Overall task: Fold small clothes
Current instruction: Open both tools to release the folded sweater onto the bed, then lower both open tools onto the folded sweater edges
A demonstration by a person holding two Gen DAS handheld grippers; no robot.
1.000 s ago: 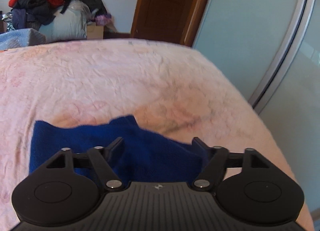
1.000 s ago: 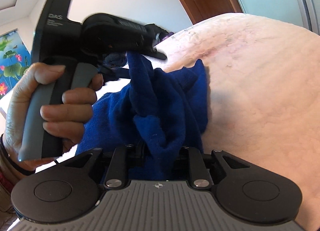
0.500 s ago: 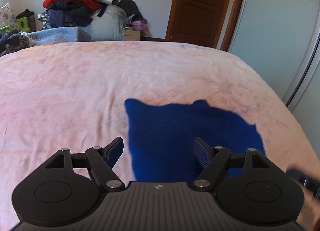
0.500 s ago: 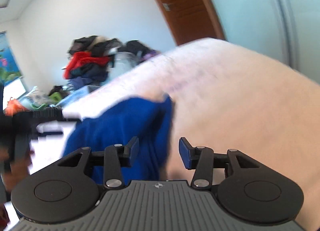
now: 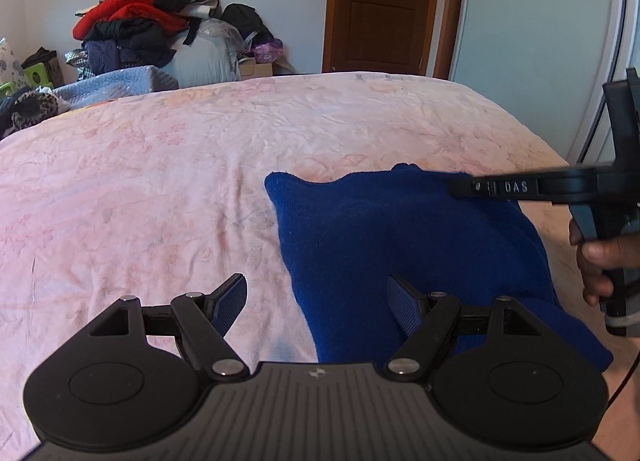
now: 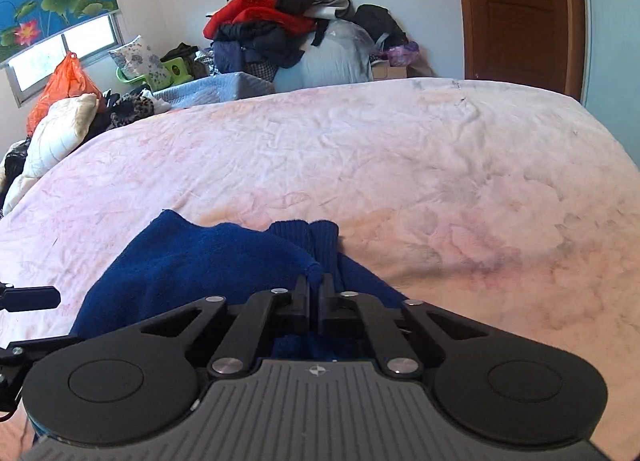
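A dark blue knit garment (image 5: 400, 245) lies folded on the pink bedsheet (image 5: 160, 189); it also shows in the right wrist view (image 6: 208, 261). My left gripper (image 5: 316, 301) is open and empty, low over the garment's near left edge. My right gripper (image 6: 315, 285) is shut on a fold of the blue garment, with ribbed cuffs (image 6: 320, 237) just beyond it. In the left wrist view the right gripper (image 5: 464, 189) reaches in from the right over the garment's far edge.
A heap of clothes (image 5: 140, 29) and a blue quilted bundle (image 6: 216, 89) stand beyond the bed's far edge. A wooden door (image 5: 380, 5) and a sliding wardrobe (image 5: 536, 41) are at the right. Pillows and an orange bag (image 6: 60, 85) lie at the left.
The garment went from bunched and lifted to lying flat on the bed. My left gripper let go and drew back left. My right gripper opened, then shut on a fold.
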